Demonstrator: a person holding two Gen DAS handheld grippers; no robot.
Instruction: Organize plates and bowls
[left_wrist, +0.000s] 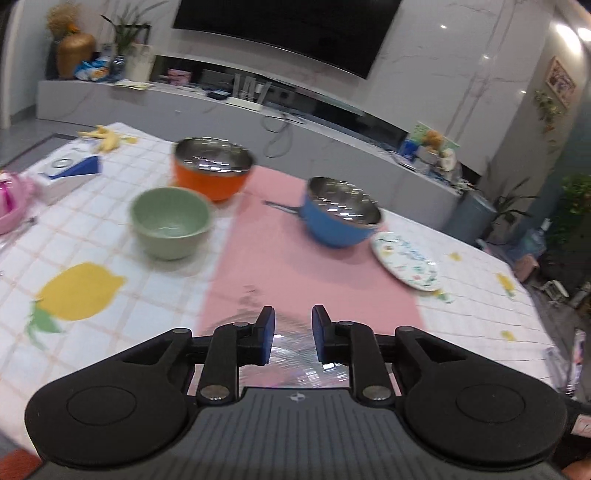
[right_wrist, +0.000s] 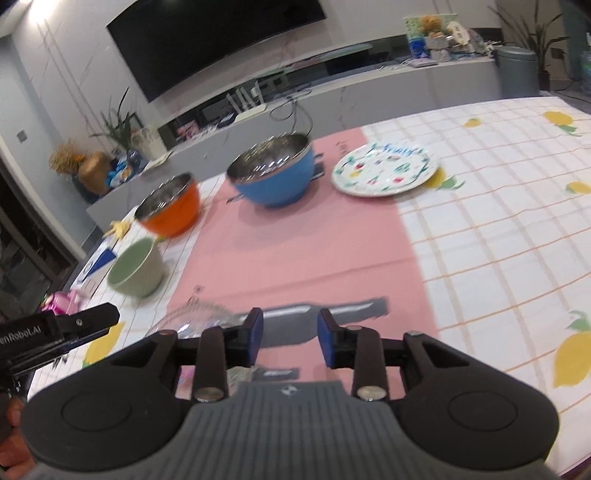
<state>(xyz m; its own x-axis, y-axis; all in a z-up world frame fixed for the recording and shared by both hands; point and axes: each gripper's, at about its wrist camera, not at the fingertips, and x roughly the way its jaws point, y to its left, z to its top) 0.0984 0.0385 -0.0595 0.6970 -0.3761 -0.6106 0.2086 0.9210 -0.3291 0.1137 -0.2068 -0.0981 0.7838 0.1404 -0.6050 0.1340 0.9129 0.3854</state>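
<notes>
A pink rectangular mat (right_wrist: 295, 258) runs down the middle of a white lemon-print checked tablecloth (right_wrist: 498, 258). In the right wrist view, a blue steel-lined bowl (right_wrist: 272, 172) sits upright at the mat's far end, at 12 o'clock from the right gripper (right_wrist: 290, 338). A round white plate with a colourful fruit pattern (right_wrist: 384, 168) lies flat just beside it at 1 o'clock, on the mat's right edge. An orange steel-lined bowl (right_wrist: 170, 206) and a pale green ceramic bowl (right_wrist: 135, 267) stand upright off the mat's left side, at 10 and 9 o'clock, near each other but apart. A clear ribbed glass dish (right_wrist: 199, 317) lies close in front of the left gripper (left_wrist: 290, 334), partly hidden behind its fingers; its shape is blurred. Both grippers have their blue-padded jaws moderately parted and empty. The mat's centre is bare between the grippers and the blue bowl. A dark strip (right_wrist: 325, 308) lies crosswise on the mat just beyond the right gripper. A banana peel (left_wrist: 105, 138) and a blue-and-white box (left_wrist: 66, 171) sit near the table's far left edge.
</notes>
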